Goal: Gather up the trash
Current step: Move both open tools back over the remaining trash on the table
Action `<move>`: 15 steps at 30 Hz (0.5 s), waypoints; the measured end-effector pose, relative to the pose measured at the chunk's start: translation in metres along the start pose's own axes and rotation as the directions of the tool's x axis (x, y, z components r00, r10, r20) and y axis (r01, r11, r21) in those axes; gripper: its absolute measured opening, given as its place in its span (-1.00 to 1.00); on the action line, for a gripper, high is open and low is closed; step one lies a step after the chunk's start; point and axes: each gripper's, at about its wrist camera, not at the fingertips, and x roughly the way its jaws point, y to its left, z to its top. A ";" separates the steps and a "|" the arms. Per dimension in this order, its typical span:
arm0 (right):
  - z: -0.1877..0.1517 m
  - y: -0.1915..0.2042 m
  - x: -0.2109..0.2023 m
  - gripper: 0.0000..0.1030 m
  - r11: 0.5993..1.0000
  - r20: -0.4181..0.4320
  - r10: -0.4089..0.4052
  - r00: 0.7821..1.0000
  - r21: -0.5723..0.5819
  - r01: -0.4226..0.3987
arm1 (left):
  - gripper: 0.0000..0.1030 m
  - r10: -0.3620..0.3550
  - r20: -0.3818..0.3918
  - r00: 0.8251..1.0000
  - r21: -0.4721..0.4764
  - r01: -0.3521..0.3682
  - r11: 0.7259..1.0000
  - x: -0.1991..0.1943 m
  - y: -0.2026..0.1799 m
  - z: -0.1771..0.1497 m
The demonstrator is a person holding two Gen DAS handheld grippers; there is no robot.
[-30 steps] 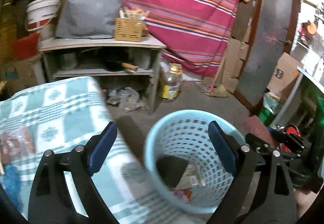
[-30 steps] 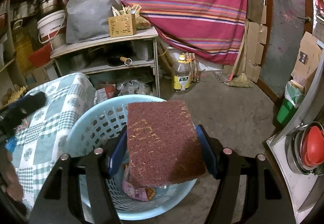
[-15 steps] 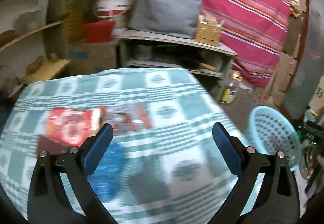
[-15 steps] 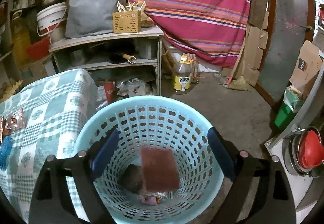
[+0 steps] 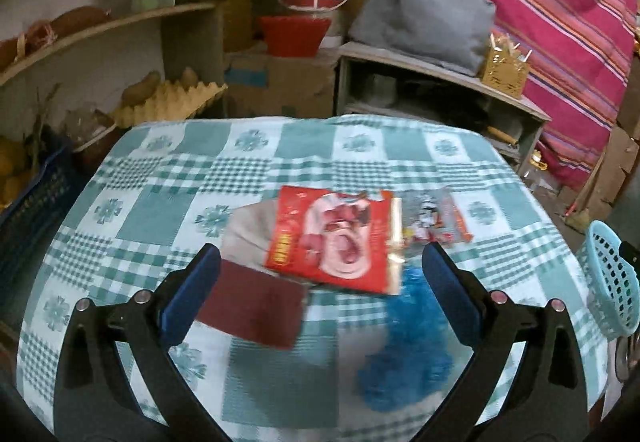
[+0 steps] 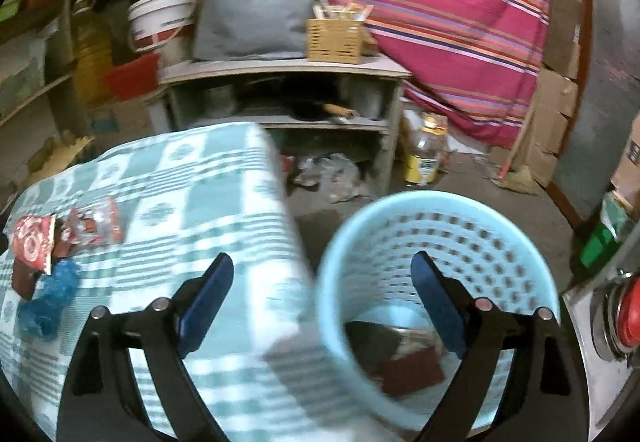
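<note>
— What do we get from the left wrist view that the right one lacks?

— A close look at the trash on the tabletop [image 5: 168, 178]. Our left hand-held gripper [image 5: 320, 270] hangs over it with jaws spread wide and nothing between the pads. Taking the red snack wrapper [image 5: 336, 242] as our landmark: a dark red scouring pad [image 5: 256, 310] lies just beside its lower left corner, a crumpled blue bag [image 5: 408, 346] just below its lower right, and a clear printed wrapper [image 5: 436, 218] touches its right edge. The light blue basket [image 5: 608, 282] shows only as a sliver, well off to the right of it.

— And from the right wrist view?

— The basket's inside [image 6: 440, 234]. Our right hand-held gripper [image 6: 322, 278] has just been opening and stands wide with nothing between its pads. Another dark red pad [image 6: 412, 370] lies on the basket bottom. The red wrapper [image 6: 32, 242] is small, at the far left.

— Which way does the wrapper run?

— In the left view its long axis runs roughly away from us, leaning slightly, flat on the cloth.
</note>
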 end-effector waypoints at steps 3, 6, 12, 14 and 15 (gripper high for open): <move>0.002 0.029 0.005 0.72 0.999 -0.011 0.021 1.000 -0.028 -0.022 | 0.89 -0.007 -0.007 1.000 -0.005 0.007 1.000 0.009 0.007 0.001; 0.003 0.055 0.012 0.72 0.998 -0.030 0.058 0.998 -0.036 -0.059 | 0.85 -0.014 -0.017 1.000 0.000 0.014 1.000 0.020 0.009 0.004; 0.006 0.094 0.020 0.72 0.990 -0.048 0.104 0.993 -0.088 -0.108 | 0.35 -0.062 -0.070 0.996 0.001 0.062 0.998 0.047 0.013 0.006; 0.005 0.105 0.022 0.72 0.987 -0.052 0.105 0.993 -0.117 -0.111 | 0.01 -0.080 -0.090 0.993 -0.001 0.080 0.997 0.055 0.015 0.002; 0.004 0.109 0.022 0.72 0.985 -0.054 0.105 0.993 -0.129 -0.112 | -0.09 -0.089 -0.102 0.991 -0.001 0.090 0.996 0.059 0.015 0.000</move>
